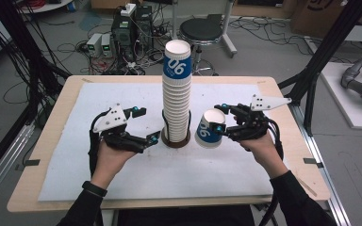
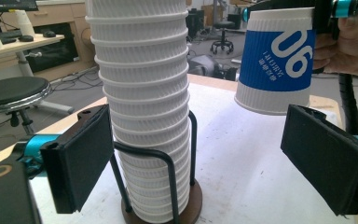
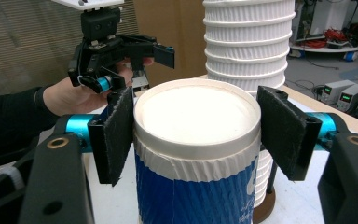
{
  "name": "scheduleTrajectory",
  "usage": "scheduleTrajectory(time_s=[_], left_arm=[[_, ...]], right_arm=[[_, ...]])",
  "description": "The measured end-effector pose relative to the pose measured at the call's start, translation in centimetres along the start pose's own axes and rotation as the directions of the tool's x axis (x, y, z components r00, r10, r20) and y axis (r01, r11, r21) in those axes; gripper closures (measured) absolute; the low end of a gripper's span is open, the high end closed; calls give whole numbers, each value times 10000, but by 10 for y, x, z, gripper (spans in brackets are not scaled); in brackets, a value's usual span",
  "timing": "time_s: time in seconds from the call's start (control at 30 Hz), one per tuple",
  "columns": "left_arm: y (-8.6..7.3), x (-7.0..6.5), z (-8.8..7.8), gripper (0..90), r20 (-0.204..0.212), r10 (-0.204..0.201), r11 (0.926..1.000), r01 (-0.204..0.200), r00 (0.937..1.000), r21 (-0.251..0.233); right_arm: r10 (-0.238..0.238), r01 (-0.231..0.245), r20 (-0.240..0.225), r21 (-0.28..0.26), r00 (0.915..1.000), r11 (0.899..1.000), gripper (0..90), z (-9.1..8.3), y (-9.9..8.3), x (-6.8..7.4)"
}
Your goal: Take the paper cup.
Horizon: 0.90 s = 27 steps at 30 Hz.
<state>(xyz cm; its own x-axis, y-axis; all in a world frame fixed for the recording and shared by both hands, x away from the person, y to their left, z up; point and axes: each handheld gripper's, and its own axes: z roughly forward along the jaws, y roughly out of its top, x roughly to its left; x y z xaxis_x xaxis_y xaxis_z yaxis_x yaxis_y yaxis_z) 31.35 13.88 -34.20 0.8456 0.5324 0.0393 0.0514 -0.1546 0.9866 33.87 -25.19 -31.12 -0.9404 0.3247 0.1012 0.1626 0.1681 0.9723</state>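
**One cup held free beside the stack, left jaws spread at the holder**

A tall stack of cups [image 1: 176, 101] stands in a wire holder [image 1: 175, 133] with a round dark wooden base, near the middle of the tabletop [image 1: 47, 136], a little toward its far edge. The cups are white and ribbed; the topmost carries a blue sleeve with "06" printed in white. A pale mat [image 1: 136, 174] covers most of the wooden tabletop, and the holder stands on it.

The right gripper [image 1: 224, 123] pinches a single cup [image 1: 210, 128] just to the right of the stack, toward the right edge of the tabletop. Its two black pads press on opposite sides of the cup close under the rim, as the right gripper view shows [image 3: 196, 140]. The cup is tilted in the high view, its open mouth turned up and toward the gripper and its closed bottom toward the stack. It has the same blue sleeve with the white "06". From the left gripper view the cup [image 2: 276, 58] hangs above the mat, apart from the stack.

The left gripper [image 1: 154, 137] sits at the left side of the holder, low, near its base. Its jaws are spread wide and hold nothing. In the left gripper view the stack [image 2: 142, 102] and the holder's wire loop [image 2: 168, 163] stand just in front of the left-hand pad; whether that pad touches the wire I cannot tell.
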Motion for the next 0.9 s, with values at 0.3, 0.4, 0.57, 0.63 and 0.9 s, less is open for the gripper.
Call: scheduleTrajectory(time_s=[0.3,0.4,0.57,0.63,0.9], left_arm=[[0,0,1,95,-114,-169,9999,169,9998,-14],[0,-1,2,95,-122,-174,9998,174,9998,-33],[1,-2,3,94,-91,-74,10000,74,9999,-15],[1,-2,3,95,-59,-76,10000,76,10000,-25],[2,-4,2,95,-75,-4,10000,4,10000,-60]], right_arm=[[30,-30,-81,-1,10000,10000,311,1,-2,-3],[43,-43,-111,7,9999,10000,312,1,-3,-3],[71,-71,-144,15,9999,10000,311,1,-3,-3],[-1,1,-133,-10,9999,10000,311,2,-3,-3],[-29,29,-136,39,9999,10000,311,3,-3,0]])
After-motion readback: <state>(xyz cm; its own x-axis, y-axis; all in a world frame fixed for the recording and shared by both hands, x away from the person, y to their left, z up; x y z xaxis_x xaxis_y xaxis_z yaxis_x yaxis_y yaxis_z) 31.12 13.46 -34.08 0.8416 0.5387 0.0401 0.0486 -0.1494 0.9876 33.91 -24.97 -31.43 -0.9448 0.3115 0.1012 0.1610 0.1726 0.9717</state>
